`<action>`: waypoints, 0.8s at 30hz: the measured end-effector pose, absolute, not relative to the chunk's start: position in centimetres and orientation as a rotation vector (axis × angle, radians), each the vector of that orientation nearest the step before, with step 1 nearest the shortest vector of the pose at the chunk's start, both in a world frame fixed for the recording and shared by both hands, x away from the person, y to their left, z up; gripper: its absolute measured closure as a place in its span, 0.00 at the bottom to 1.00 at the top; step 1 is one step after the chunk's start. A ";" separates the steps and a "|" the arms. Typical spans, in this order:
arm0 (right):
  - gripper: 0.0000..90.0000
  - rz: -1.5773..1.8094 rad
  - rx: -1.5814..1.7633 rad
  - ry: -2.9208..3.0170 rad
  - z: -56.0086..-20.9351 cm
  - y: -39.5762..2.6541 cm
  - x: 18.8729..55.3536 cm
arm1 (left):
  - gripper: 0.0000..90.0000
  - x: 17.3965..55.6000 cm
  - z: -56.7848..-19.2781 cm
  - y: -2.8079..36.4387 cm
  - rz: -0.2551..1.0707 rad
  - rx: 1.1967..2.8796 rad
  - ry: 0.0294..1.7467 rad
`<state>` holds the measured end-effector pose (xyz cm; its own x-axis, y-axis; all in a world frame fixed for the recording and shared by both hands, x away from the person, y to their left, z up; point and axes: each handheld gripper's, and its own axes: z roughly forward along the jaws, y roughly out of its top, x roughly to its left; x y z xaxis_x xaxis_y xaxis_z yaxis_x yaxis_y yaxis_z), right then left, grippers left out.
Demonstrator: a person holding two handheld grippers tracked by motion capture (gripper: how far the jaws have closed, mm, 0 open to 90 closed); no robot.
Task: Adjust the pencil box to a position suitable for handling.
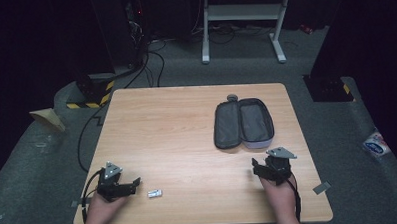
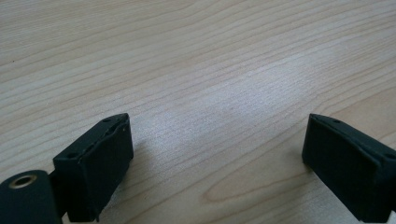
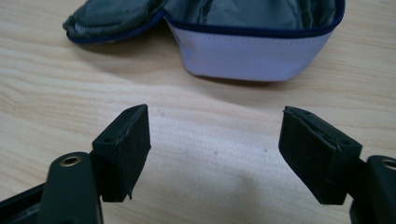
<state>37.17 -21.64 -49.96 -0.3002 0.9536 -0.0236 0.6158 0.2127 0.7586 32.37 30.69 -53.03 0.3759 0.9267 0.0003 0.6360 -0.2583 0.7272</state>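
High view: two hands come in at the near edge of the tabletop [image 1: 187, 122], one claw each. Left claw [image 1: 134, 185] is held low over the near-left corner, jaws pointing to the right across the wood, grey three-cornered plate on top, cable trailing back past the wrist. Right claw [image 1: 255, 168] sits near the near-right edge, wrist straight, jaws aimed up-left, plate on top too.

Left gripper view: left claw [image 2: 217, 140] stands wide open, nothing between the jaws, bare wood under them. Right gripper view: right claw [image 3: 215, 135] is open as well, nothing gripped, jaws low over the wood.

Count: two claws, one small white object [image 1: 155, 193], one pouch [image 1: 243, 123].

Small white object lies flat on the wood just beyond the left claw's jaw tips, apart from them; too small to tell what it is.

Pouch is unzipped and spread open, grey lining up, lid flap lying to its left, pale outer wall with dark blue zip edge. It lies just ahead of the right claw, not touching; in the right gripper view the pouch [image 3: 252, 53] wall is straight ahead of the open jaws. A small round grey thing [image 1: 232, 97] sits at its far end, touching or nearly so.
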 end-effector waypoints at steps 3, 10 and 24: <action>0.29 0.903 1.440 1.983 -49.7 -21.7 37.4 | 0.09 32.4 -53.0 30.7 0.580 1.995 1.347; 0.33 0.959 1.432 1.962 -48.9 -22.0 37.8 | 0.08 32.2 -53.0 30.6 0.587 1.994 1.358; 0.41 0.949 1.455 1.918 -48.4 -23.2 40.4 | 0.08 32.2 -53.0 30.7 0.586 2.000 1.355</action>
<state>40.35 -23.18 -48.41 -0.2657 0.9640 -0.0081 0.5784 0.1662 0.7986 32.19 30.68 -53.02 0.3678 0.9299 0.0072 0.6424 -0.2597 0.7210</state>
